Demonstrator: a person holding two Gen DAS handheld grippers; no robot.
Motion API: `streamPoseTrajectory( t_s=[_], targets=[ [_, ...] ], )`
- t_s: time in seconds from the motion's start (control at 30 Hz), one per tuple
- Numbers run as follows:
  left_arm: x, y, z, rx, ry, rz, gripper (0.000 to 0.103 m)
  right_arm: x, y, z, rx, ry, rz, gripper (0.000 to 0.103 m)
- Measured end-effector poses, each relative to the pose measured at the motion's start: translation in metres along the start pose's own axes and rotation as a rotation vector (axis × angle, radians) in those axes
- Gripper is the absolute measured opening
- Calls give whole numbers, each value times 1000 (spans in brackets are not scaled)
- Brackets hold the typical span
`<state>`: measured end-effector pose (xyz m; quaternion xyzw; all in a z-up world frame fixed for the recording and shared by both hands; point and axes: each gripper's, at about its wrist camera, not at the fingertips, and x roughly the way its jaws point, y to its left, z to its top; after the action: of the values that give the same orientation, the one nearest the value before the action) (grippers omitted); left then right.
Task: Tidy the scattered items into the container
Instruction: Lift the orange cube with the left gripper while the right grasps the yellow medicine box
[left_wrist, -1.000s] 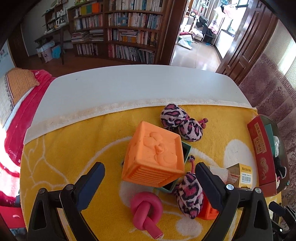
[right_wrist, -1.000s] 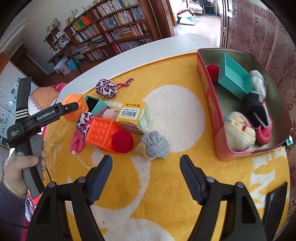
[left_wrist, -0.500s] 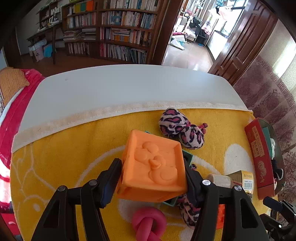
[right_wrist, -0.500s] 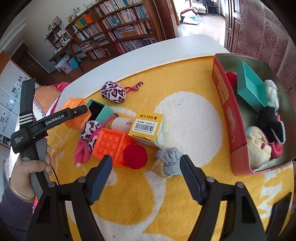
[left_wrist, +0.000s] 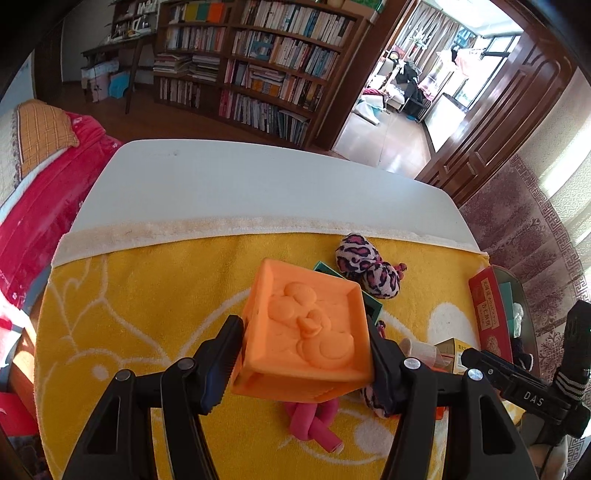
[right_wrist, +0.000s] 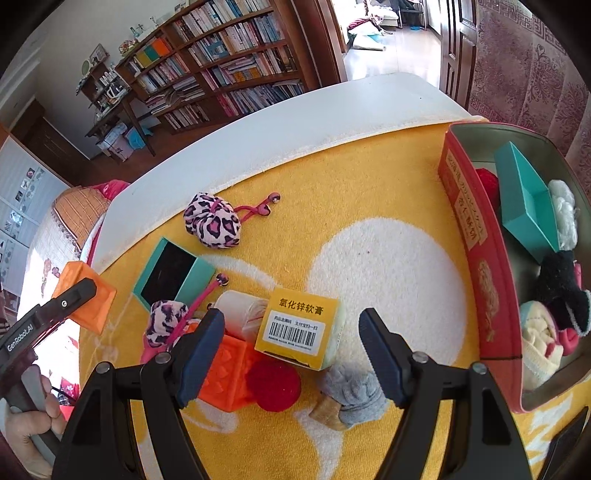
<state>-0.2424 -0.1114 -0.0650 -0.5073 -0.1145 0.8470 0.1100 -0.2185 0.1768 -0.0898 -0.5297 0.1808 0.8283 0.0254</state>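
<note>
My left gripper (left_wrist: 303, 332) is shut on an orange foam cube (left_wrist: 306, 328) with an embossed duck, held a little above the yellow towel. The same cube (right_wrist: 83, 291) shows at the far left of the right wrist view. My right gripper (right_wrist: 291, 325) is open and hovers over a yellow barcode box (right_wrist: 299, 325), touching nothing. Around that box lie a grey sock ball (right_wrist: 351, 391), a red pompom (right_wrist: 273, 384), an orange studded block (right_wrist: 225, 369) and a white roll (right_wrist: 240, 310). The red tin (right_wrist: 465, 236) at the right holds several items.
Two leopard-print pouches (right_wrist: 214, 221) (right_wrist: 166, 321), a teal box lid (right_wrist: 173, 273) and a pink knotted tube (left_wrist: 314, 421) lie on the yellow towel (right_wrist: 388, 258). The bare white table (left_wrist: 258, 192) lies beyond the towel. A person's hand (right_wrist: 33, 406) grips the left handle.
My left gripper closed on the orange cube and lifted it off the towel. My right gripper moved left, away from the tin, over the yellow box and the pile.
</note>
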Motion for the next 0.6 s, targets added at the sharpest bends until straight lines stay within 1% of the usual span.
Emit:
streamPoseTrajectory(
  t_s=[0.17, 0.3, 0.33, 0.37, 0.4, 0.43, 0.5, 0.6],
  targets=[
    [-7, 8, -14, -33, 16, 10, 64, 16, 1, 1, -34, 45, -103, 77],
    [-10, 13, -24, -66, 31, 12, 64, 31, -1, -5, -80, 86, -147, 76],
    [-11, 13, -26, -71, 33, 14, 64, 34, -5, -6, -73, 87, -141, 74],
    [-12, 12, -28, -73, 35, 14, 64, 36, -8, -6, -63, 99, -130, 66],
    [-13, 12, -30, -73, 37, 15, 64, 38, -12, -6, -49, 111, -109, 60],
    [-15, 11, -31, -72, 36, 17, 64, 37, -15, -7, -38, 117, -91, 50],
    [-18, 7, -33, -70, 36, 20, 64, 31, -16, -9, -46, 107, -72, 50],
    [-23, 2, -37, -71, 33, 22, 64, 15, -17, -11, -56, 74, -23, 50]
  ],
)
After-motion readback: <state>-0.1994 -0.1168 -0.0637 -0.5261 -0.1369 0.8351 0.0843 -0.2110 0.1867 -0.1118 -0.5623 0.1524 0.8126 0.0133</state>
